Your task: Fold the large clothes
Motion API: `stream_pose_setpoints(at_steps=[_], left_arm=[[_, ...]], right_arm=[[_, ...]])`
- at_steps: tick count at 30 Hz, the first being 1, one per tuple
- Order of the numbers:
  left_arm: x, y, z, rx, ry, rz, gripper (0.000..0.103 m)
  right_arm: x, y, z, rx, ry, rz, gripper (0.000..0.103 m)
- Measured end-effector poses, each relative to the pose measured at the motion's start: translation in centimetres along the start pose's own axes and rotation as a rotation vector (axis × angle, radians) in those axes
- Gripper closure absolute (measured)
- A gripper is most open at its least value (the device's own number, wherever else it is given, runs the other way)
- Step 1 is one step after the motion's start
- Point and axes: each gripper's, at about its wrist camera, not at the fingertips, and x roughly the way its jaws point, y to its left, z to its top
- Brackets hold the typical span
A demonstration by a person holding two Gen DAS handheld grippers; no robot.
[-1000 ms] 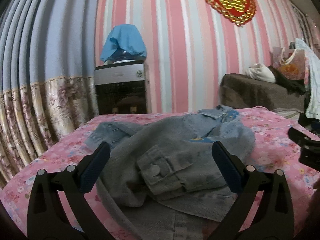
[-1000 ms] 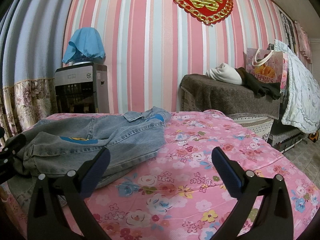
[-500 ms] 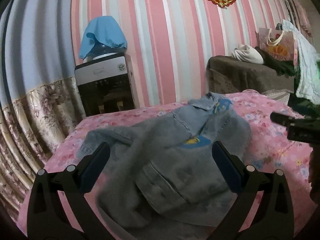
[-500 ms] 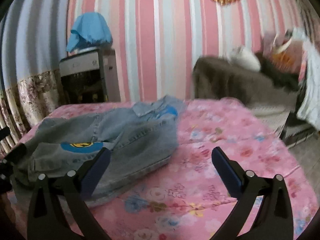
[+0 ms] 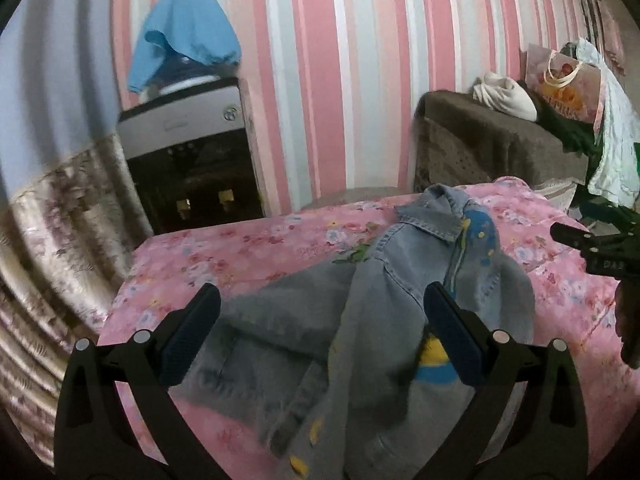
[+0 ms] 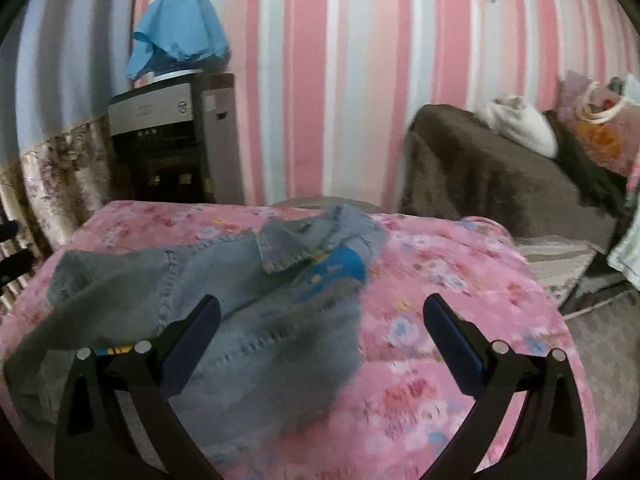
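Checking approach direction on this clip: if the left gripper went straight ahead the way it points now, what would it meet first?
Most likely the denim jacket crumpled on the pink floral bedspread. The left gripper has its jaws open, and jacket fabric fills the gap between them. Depth is unclear, so the contact point is uncertain.

water dispenser (image 6: 172, 140) standing by the striped wall, blue cloth (image 6: 176, 36) draping over its top | brown covered couch (image 6: 492, 172) sitting right, white bundle (image 6: 520, 124) and gift bag (image 5: 560, 80) resting on it
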Motion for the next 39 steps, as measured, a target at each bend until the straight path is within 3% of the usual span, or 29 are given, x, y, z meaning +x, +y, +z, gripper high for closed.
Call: stream_pose_setpoints(at_steps=[2, 5, 9, 12, 16, 19, 20, 22, 24, 25, 26, 27, 29, 31, 34, 39], left_arm=[[1.7, 0.3, 1.1, 0.03, 0.017, -0.02, 0.003], [4.3, 0.1, 2.4, 0.089, 0.053, -0.032, 0.003], [8.0, -0.6, 3.0, 0.133, 0.14, -0.143, 0.003], [9.9, -1.8, 2.8, 0.195, 0.179, -0.177, 0.003], [12.6, -3.5, 2.1, 0.241, 0.242, -0.252, 0.003], [14.3, -4.5, 1.2, 0.259, 0.289, -0.284, 0.003], [14.8, -4.7, 0.9, 0.261, 0.305, -0.293, 0.006], [15.8, -5.1, 0.3, 0.257, 0.342, -0.32, 0.021], [16.9, -5.4, -0.2, 0.253, 0.396, -0.345, 0.057], [17.4, -5.6, -0.6, 0.25, 0.431, -0.355, 0.068], [17.7, -5.6, -0.8, 0.25, 0.448, -0.36, 0.086], [18.0, -5.7, -1.0, 0.253, 0.458, -0.36, 0.091], [18.2, -5.9, -1.4, 0.267, 0.469, -0.354, 0.097], [18.1, -6.1, -1.4, 0.279, 0.464, -0.344, 0.099], [17.7, -5.5, -0.8, 0.289, 0.437, -0.308, 0.1], [17.4, -3.2, 1.0, 0.306, 0.383, -0.185, 0.102]], right_arm=[[1.5, -0.3, 1.2, -0.016, 0.023, 0.038, 0.002], [4.0, -0.7, 2.1, -0.054, 0.061, 0.006, 0.002], [7.3, -1.4, 2.1, -0.072, 0.106, -0.01, 0.002], [9.5, -2.0, 1.8, -0.064, 0.138, 0.004, 0.003], [12.2, -2.4, 1.3, -0.041, 0.194, 0.039, 0.022], [14.1, -2.4, 0.7, -0.031, 0.24, 0.05, 0.025], [14.7, -2.3, 0.4, -0.026, 0.258, 0.058, 0.029], [15.5, -2.5, -0.2, -0.003, 0.29, 0.078, 0.041], [16.1, -2.4, -0.8, 0.027, 0.319, 0.119, 0.049], [16.2, -2.2, -1.0, 0.027, 0.329, 0.119, 0.05], [16.3, -2.0, -1.1, 0.022, 0.333, 0.119, 0.054], [16.3, -1.8, -1.1, 0.022, 0.335, 0.126, 0.058], [16.4, -1.5, -1.2, 0.022, 0.341, 0.148, 0.078], [16.2, -1.2, -1.1, -0.008, 0.32, 0.129, 0.089], [15.7, -1.7, -0.7, -0.007, 0.289, 0.117, 0.096], [14.5, -3.9, 1.0, -0.071, 0.24, -0.022, 0.097]])
